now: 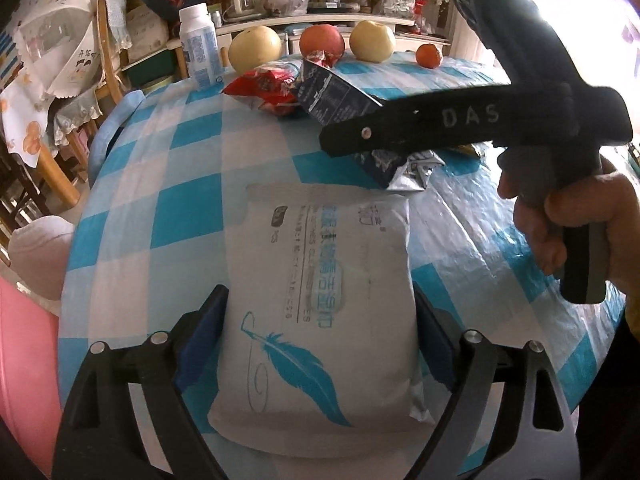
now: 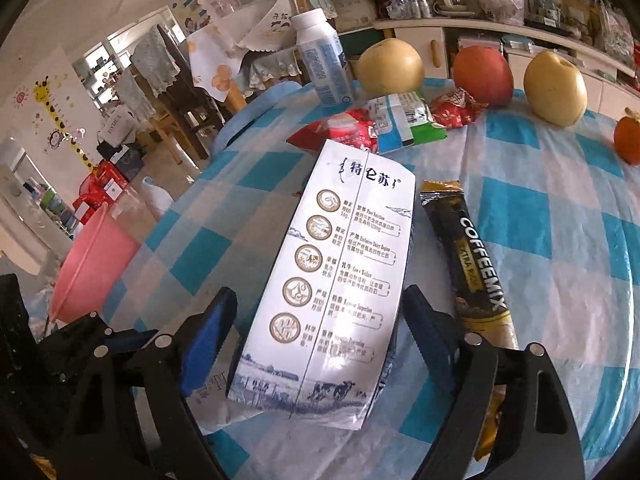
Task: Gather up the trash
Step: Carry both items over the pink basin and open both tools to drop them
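In the left wrist view a white wet-wipes pack (image 1: 320, 292) with a blue feather lies on the checked tablecloth between the open fingers of my left gripper (image 1: 320, 320), which sit along its sides. My right gripper (image 2: 316, 320) is open around a flattened white milk carton (image 2: 340, 272); whether the pads touch it I cannot tell. The carton also shows in the left wrist view (image 1: 336, 96) under the right gripper's body. A black COFFEEMIX sachet (image 2: 472, 256) lies right of the carton. Red snack wrappers (image 2: 344, 128) and a green-white wrapper (image 2: 404, 120) lie beyond.
A white bottle (image 2: 320, 64), two yellow pears (image 2: 390, 66), a red apple (image 2: 482, 70) and an orange (image 2: 628, 140) stand along the far table edge. A pink basin (image 2: 92, 264) sits off the table's left side. Chairs and shelves stand behind.
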Tool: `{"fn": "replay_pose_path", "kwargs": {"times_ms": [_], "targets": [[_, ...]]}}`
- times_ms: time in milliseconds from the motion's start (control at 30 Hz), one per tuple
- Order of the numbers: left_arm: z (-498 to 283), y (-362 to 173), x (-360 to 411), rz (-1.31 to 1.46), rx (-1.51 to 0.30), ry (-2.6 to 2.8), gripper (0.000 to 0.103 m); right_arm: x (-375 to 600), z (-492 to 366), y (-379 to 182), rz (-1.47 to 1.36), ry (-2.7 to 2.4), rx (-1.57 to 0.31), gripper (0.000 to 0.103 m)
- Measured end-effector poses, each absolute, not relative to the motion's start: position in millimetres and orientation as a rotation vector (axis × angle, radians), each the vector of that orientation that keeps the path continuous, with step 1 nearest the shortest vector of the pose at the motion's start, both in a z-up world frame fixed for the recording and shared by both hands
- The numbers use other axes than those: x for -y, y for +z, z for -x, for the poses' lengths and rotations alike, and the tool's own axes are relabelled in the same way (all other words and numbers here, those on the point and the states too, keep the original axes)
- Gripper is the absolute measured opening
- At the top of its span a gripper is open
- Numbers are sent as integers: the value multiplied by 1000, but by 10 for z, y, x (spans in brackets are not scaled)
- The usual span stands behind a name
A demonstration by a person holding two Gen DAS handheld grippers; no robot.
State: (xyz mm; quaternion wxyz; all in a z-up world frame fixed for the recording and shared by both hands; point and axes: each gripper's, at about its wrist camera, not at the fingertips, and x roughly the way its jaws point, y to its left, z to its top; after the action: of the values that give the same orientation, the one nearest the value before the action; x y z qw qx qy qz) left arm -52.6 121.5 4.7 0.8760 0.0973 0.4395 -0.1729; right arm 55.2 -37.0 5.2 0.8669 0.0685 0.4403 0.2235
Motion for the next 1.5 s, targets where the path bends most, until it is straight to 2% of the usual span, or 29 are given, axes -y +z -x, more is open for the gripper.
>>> {"fn": "replay_pose_path", "kwargs": {"times_ms": [33,100,200,633,1000,1500], "targets": [[521,49,-1221,-200,-916,-358,80,364,-551,50,-136,456,-921,77],[499,58,-1255,-181,-911,-355,78,368,-555,58,-142,448,-917,75],[462,59,-1299,-154,-905,-343,78,383,-572,102,-160,448,-912,66],[406,141,-1561,-27,-900,-361,77,348,-515,441,-161,480,-816,66],[538,454,-2006,75,-781,-305,77,258,-427,702,-298,532,-785,66],[882,865,-2929,261,-567,-69,77,-782,-21,1035,-287,745,-793,66]]}}
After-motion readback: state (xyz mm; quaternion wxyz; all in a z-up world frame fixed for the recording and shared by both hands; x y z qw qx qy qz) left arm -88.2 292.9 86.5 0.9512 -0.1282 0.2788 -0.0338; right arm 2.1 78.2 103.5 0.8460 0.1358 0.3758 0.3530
